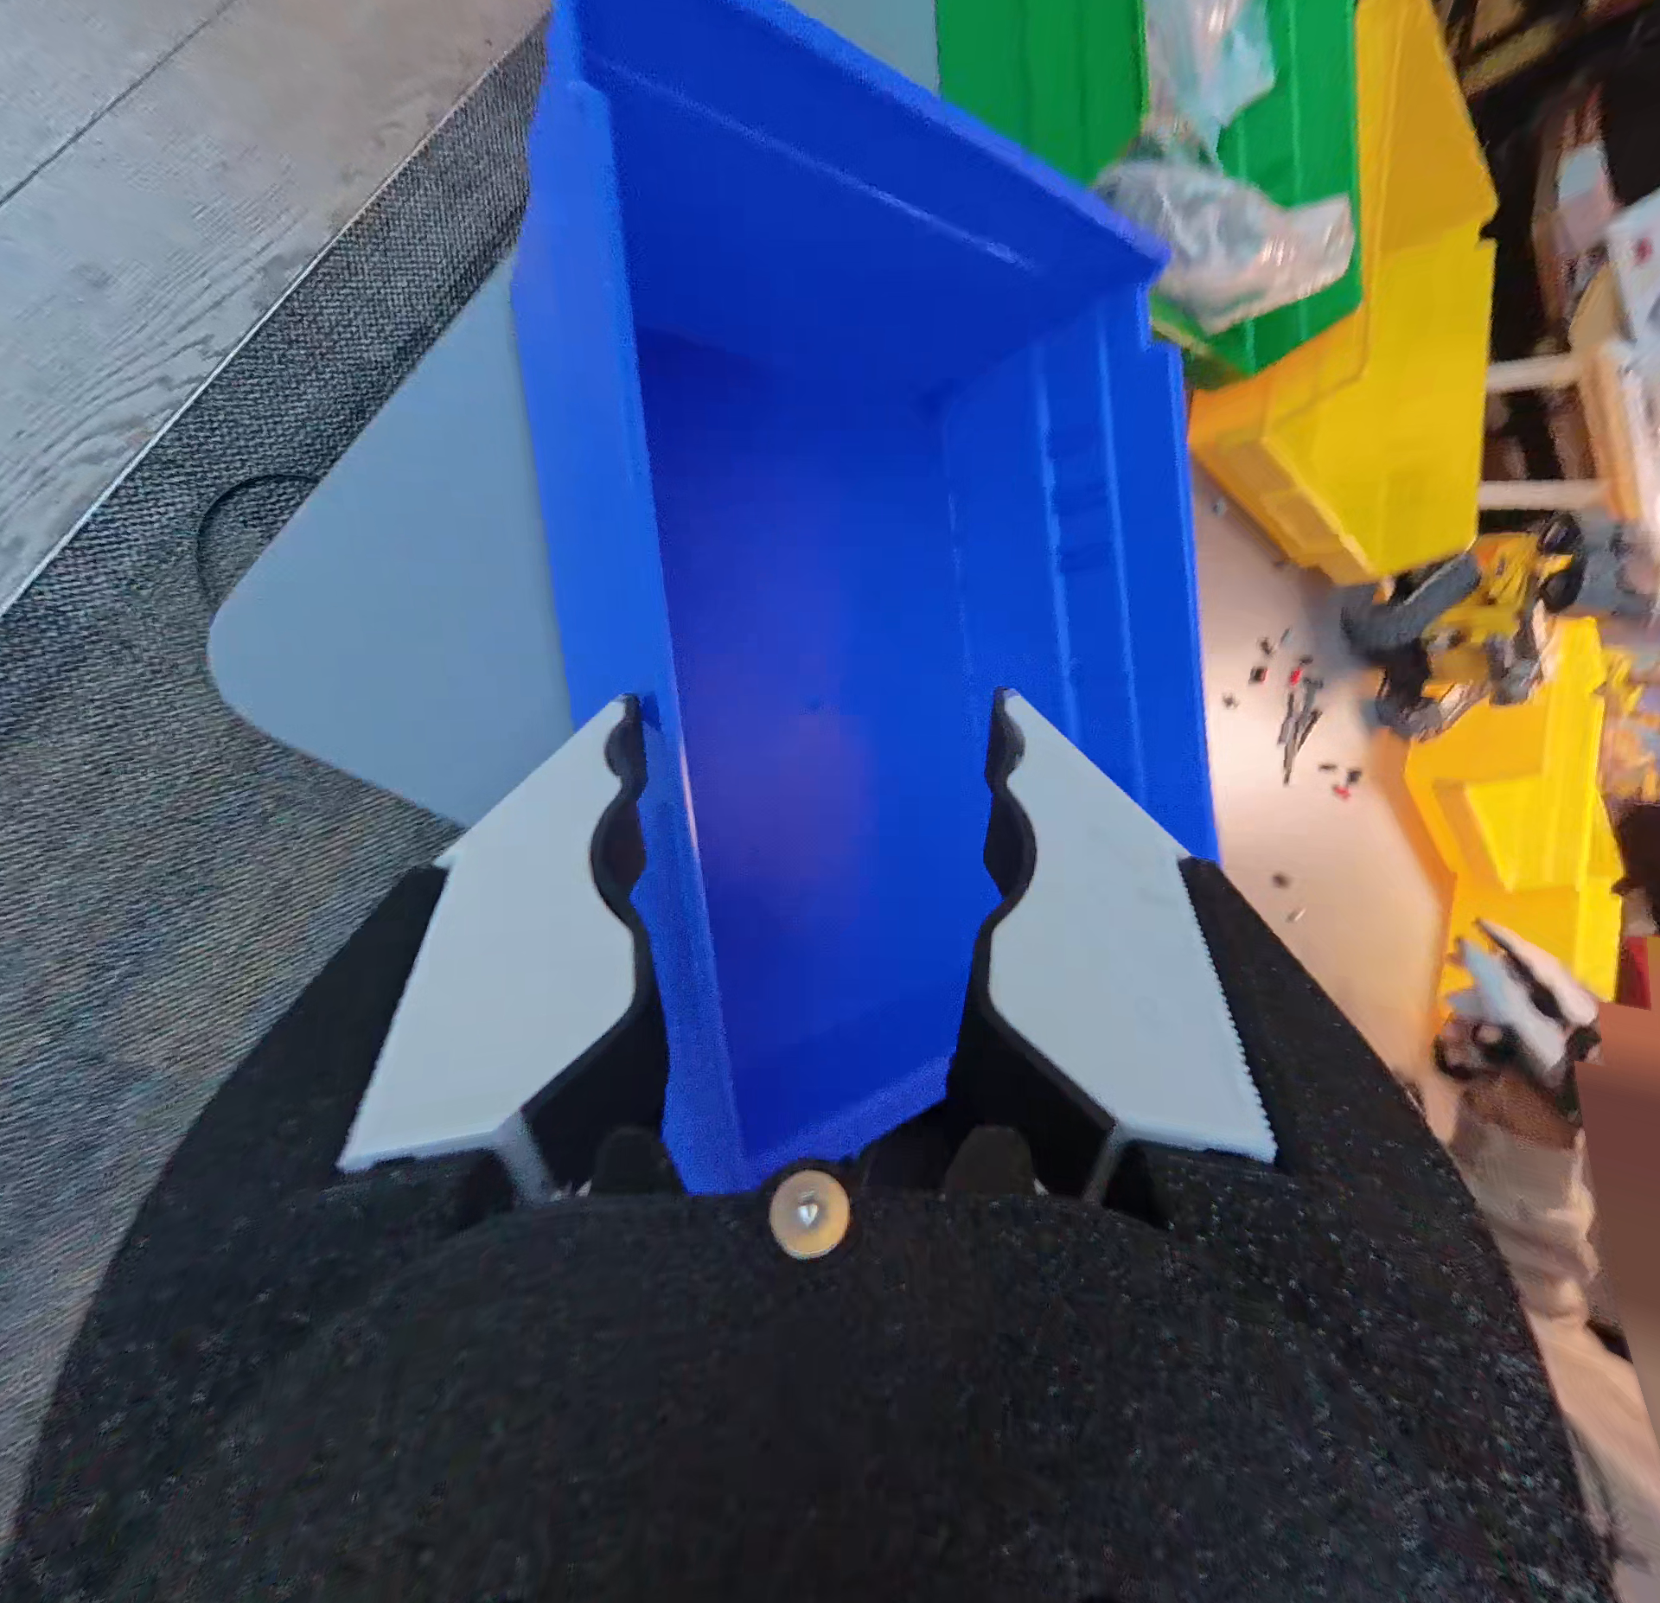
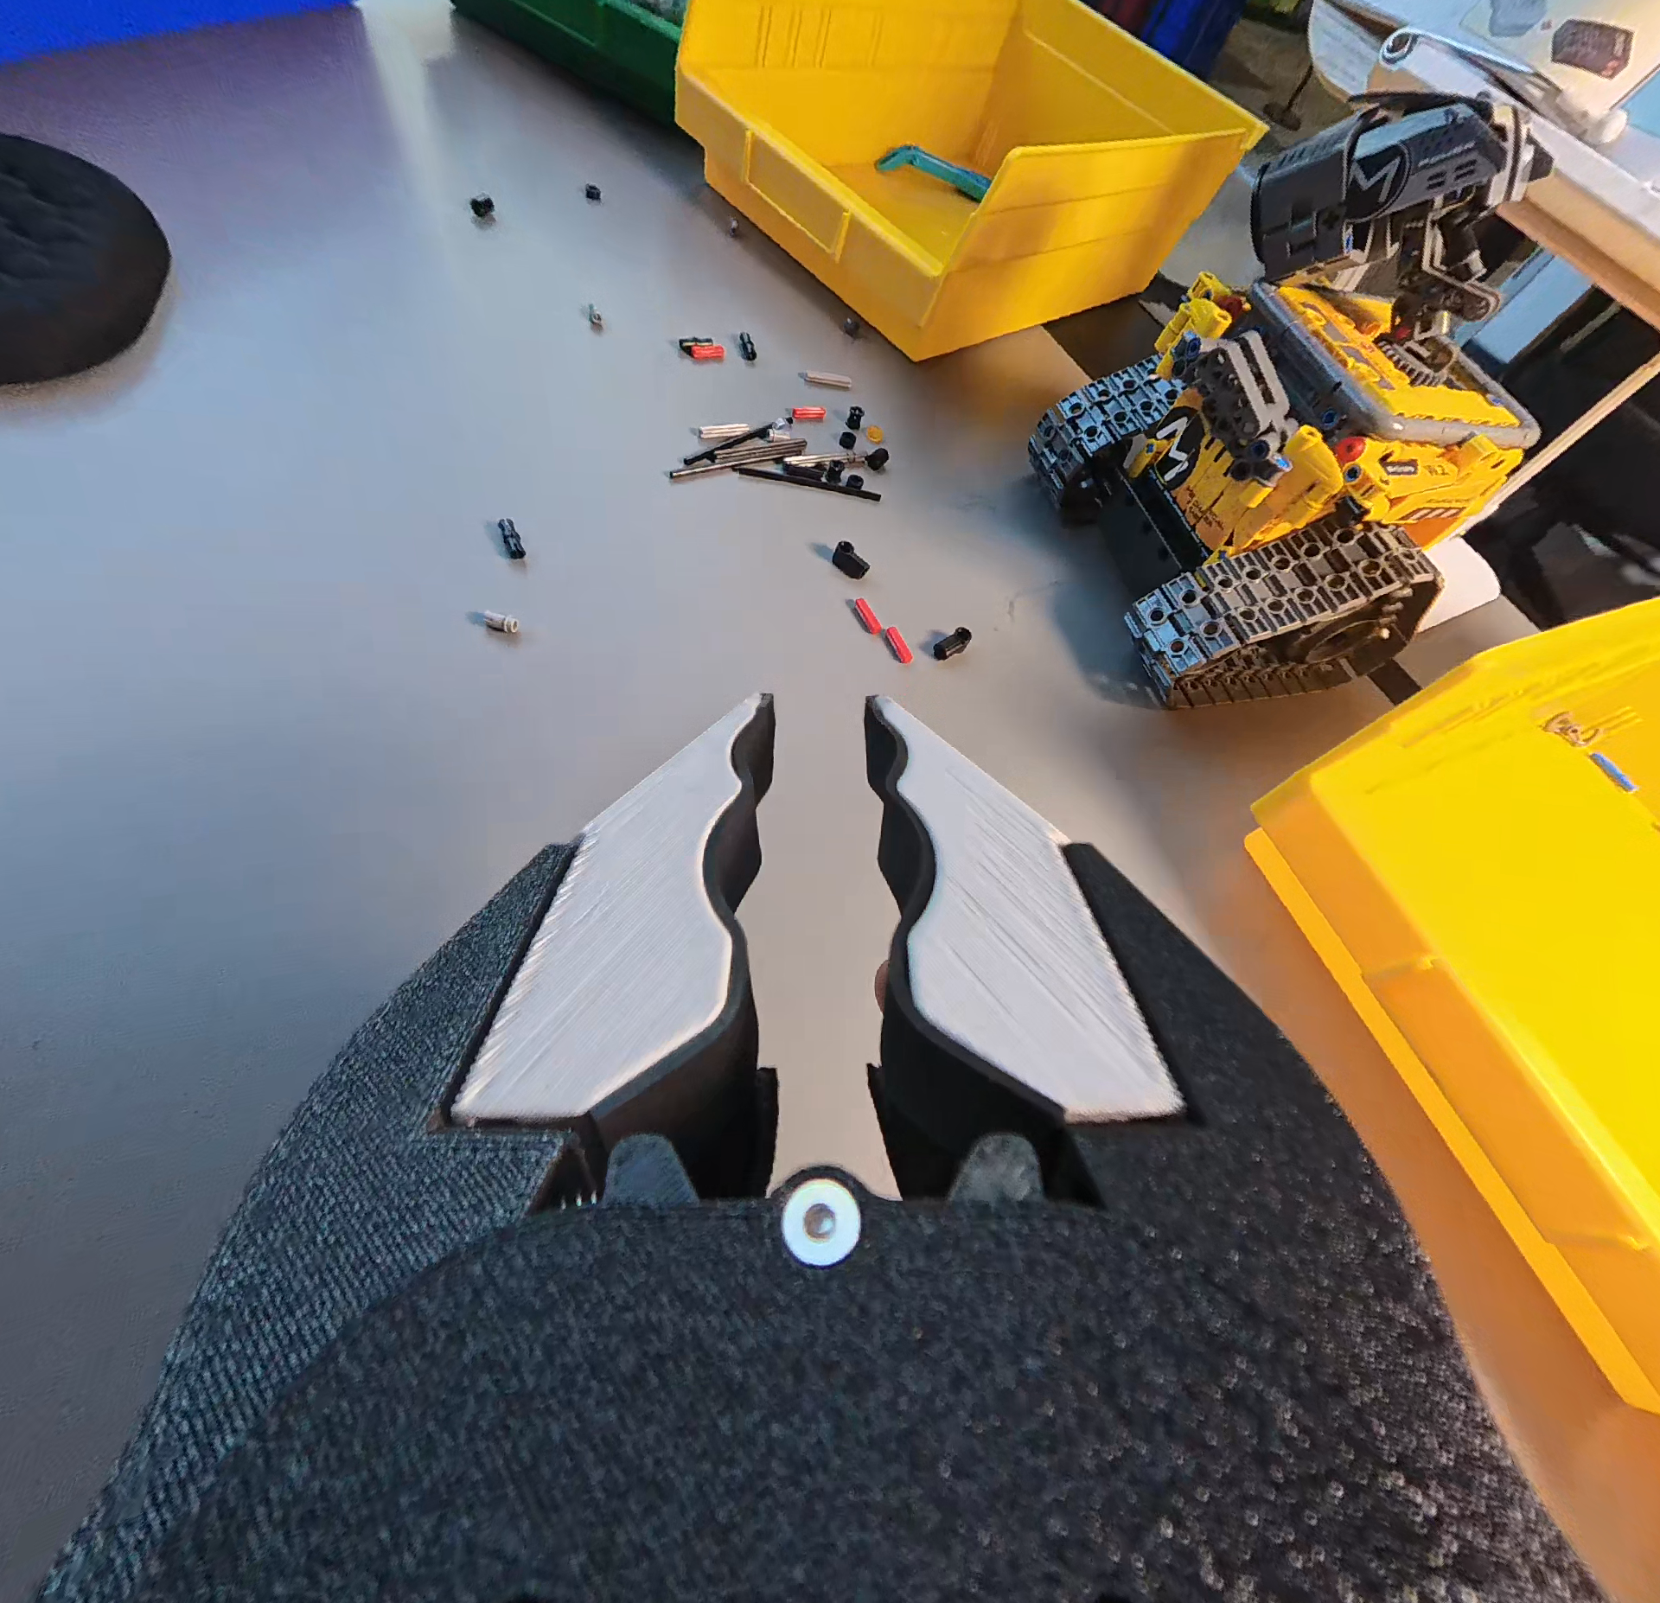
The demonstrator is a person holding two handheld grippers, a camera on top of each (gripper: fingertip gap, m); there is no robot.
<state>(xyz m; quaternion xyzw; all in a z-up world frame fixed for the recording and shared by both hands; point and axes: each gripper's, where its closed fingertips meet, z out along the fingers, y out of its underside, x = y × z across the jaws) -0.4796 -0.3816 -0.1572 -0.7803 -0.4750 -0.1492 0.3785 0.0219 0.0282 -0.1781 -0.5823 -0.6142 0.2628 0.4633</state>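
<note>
Left claw (image 1: 813, 706) wide apart, fingers straddling the blue bin (image 1: 835, 482); left finger at the bin's side wall, contact unclear. The bin's long axis runs straight away from the claw, open top toward the camera, lifted and tilted over the grey surface (image 1: 386, 626). Green bin (image 1: 1033, 78) and yellow bins (image 1: 1401, 320) beyond, carpet below. Right claw (image 2: 817, 706) slightly parted, holding nothing, over the surface (image 2: 269, 751). Small loose parts (image 2: 781, 455) ahead, yellow bin (image 2: 943, 149) behind, tracked yellow brick model (image 2: 1275, 482) right.
</note>
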